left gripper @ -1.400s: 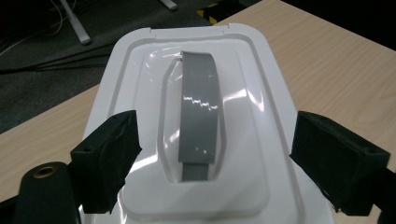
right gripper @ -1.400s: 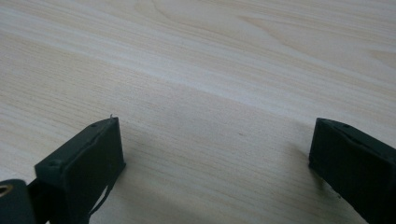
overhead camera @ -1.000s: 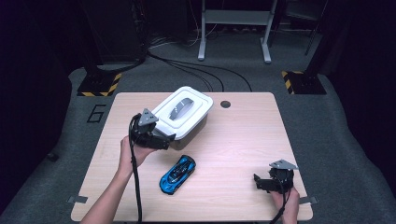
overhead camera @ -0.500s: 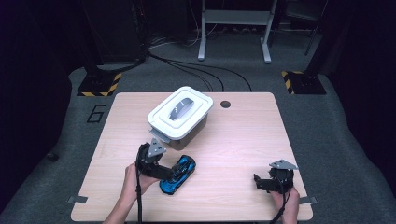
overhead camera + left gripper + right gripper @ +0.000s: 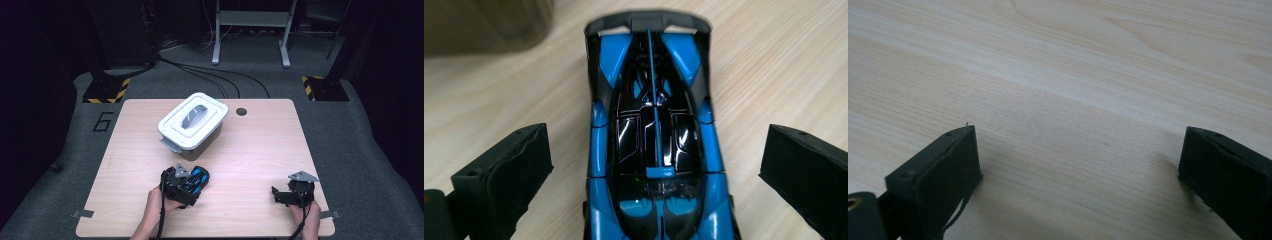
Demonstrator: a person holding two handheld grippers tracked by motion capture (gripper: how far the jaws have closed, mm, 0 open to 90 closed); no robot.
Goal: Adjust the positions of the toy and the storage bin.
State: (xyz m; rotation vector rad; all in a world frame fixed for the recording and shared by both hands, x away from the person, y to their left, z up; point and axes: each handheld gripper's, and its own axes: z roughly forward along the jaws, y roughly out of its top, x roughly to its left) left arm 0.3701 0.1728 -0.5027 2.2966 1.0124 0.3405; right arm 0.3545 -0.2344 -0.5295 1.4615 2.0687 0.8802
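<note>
A blue and black toy car (image 5: 196, 179) (image 5: 656, 145) lies on the wooden table (image 5: 250, 145) near its front edge. My left gripper (image 5: 189, 183) (image 5: 656, 165) stands open over it, one jaw on each side of the car's body with a gap on both sides. The car's rear wing points away from the gripper. My right gripper (image 5: 280, 195) (image 5: 1078, 170) rests low at the front right of the table, open, with bare wood between its jaws.
A grey storage box with a white lid and handle (image 5: 192, 122) stands shut at the table's middle back, just beyond the car. A round cable hole (image 5: 241, 111) sits to the right of the box.
My left gripper has come from the box down to the car and now straddles it. The right gripper has stayed in place.
</note>
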